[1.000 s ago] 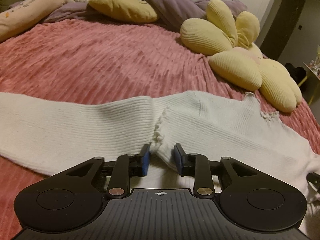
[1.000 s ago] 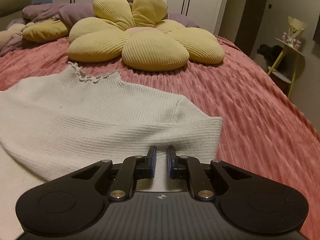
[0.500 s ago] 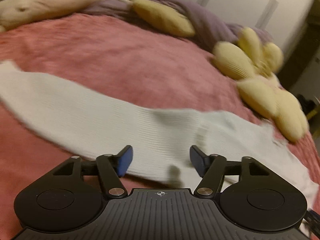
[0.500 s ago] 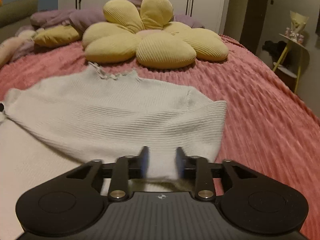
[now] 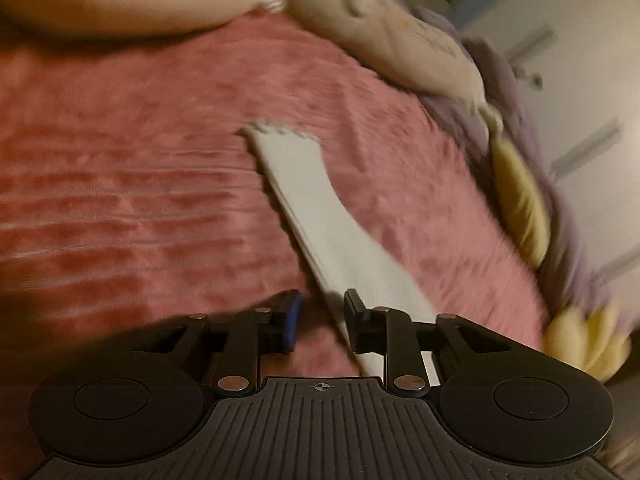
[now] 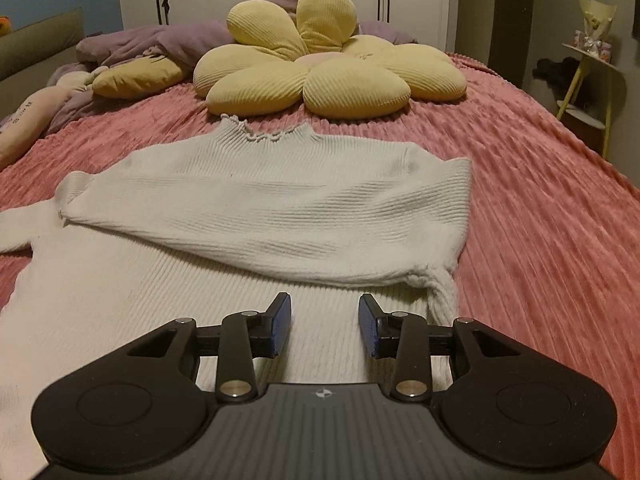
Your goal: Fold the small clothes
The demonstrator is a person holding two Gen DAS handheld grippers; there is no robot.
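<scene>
A white ribbed sweater (image 6: 240,300) lies flat on the pink bedspread (image 6: 540,200), its frilled collar at the far end. Its right sleeve (image 6: 280,216) is folded across the chest. My right gripper (image 6: 324,324) hovers over the sweater's lower body; its jaws are opening and nothing is between them. In the blurred left wrist view the other sleeve (image 5: 312,208) stretches out straight, away from me, to its frilled cuff. My left gripper (image 5: 320,320) is at that sleeve's near part with its jaws closing. The sleeve's edge lies between them by the right finger, and a gap still shows.
A yellow flower-shaped cushion (image 6: 328,68) and a purple blanket (image 6: 160,40) lie beyond the collar. Pale plush pillows (image 5: 400,40) border the bed beyond the cuff. A yellow side table (image 6: 588,80) stands off the bed's right edge.
My right gripper let go of the folded sleeve, opened and drew back. My left gripper swung leftward along the outstretched sleeve, rolled, opened wide and then narrowed.
</scene>
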